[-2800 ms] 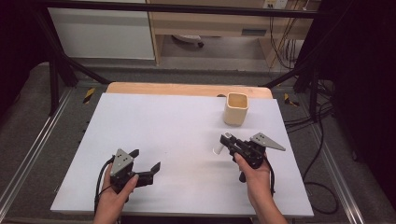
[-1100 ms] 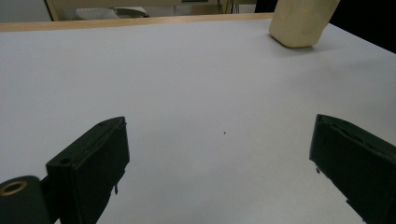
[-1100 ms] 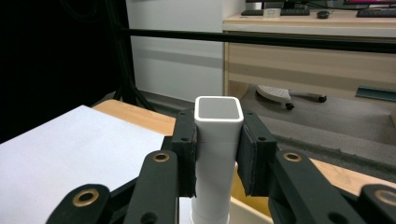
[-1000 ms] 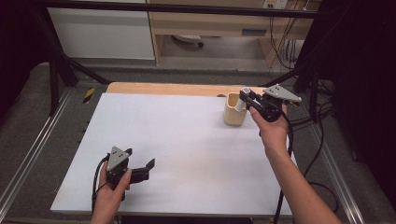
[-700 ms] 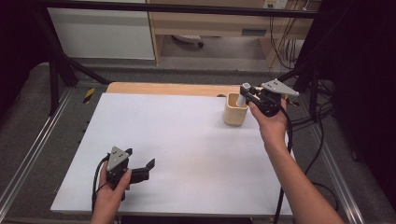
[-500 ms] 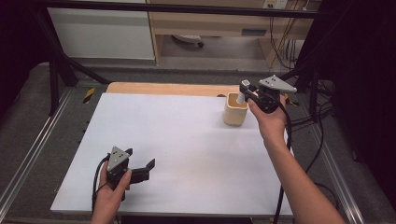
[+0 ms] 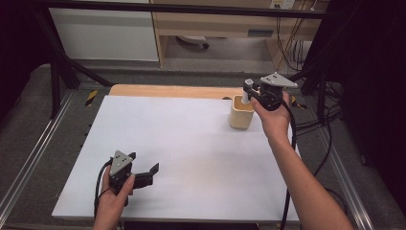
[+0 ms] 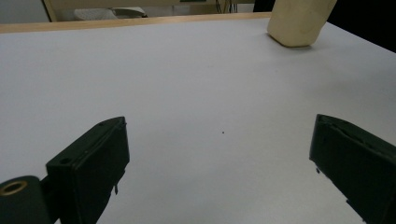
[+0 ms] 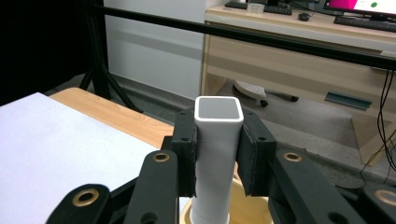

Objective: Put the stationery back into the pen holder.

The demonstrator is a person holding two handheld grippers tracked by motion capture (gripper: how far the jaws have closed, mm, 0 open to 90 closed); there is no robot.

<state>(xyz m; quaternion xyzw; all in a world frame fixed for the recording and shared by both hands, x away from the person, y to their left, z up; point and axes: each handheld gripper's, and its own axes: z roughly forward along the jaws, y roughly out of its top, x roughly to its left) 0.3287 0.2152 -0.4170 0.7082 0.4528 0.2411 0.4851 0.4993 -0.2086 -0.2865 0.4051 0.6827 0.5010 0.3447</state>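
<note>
In the high view, the right gripper (image 7: 249, 91) is gripping a white tube (image 7: 246, 95) upright over the beige cup (image 7: 241, 113); the left gripper (image 7: 145, 173) is resting well apart from the cup. In the left gripper view, its jaws are gaping wide. In the right gripper view, both jaws are pinching the tube (image 9: 217, 154) above the cup's mouth.

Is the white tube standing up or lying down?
Standing up. The white tube points straight up between the right gripper's jaws, its lower end inside the cup.
</note>
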